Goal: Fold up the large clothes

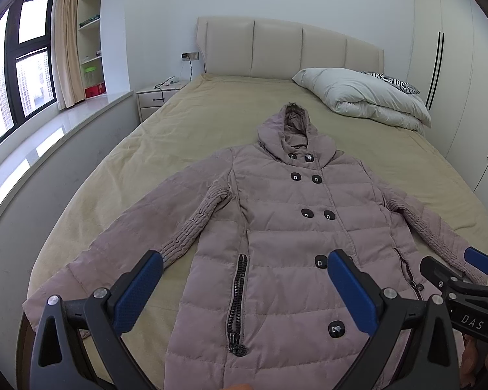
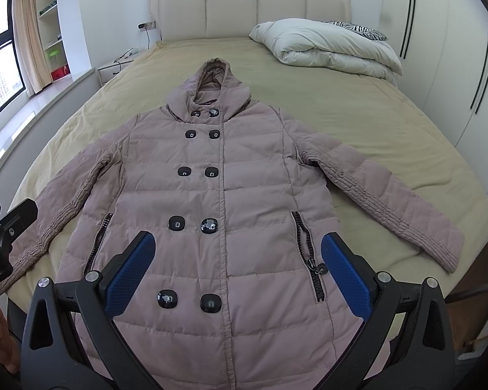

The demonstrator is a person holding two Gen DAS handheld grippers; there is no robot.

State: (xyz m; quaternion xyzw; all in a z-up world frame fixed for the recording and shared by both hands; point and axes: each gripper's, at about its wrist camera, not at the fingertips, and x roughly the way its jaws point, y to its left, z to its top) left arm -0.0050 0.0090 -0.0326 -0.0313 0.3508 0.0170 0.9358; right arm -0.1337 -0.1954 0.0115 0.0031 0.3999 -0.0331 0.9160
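Observation:
A dusty-pink quilted hooded coat lies face up and buttoned on the bed, sleeves spread, hood toward the headboard; it also shows in the right wrist view. My left gripper is open and empty above the coat's lower left part by the pocket zipper. My right gripper is open and empty above the coat's lower front; it also shows at the right edge of the left wrist view. The left gripper's tip shows at the left edge of the right wrist view.
The bed has a beige cover. A folded white duvet and a zebra pillow lie at its far right. A nightstand stands far left, the window ledge runs along the left and wardrobes stand on the right.

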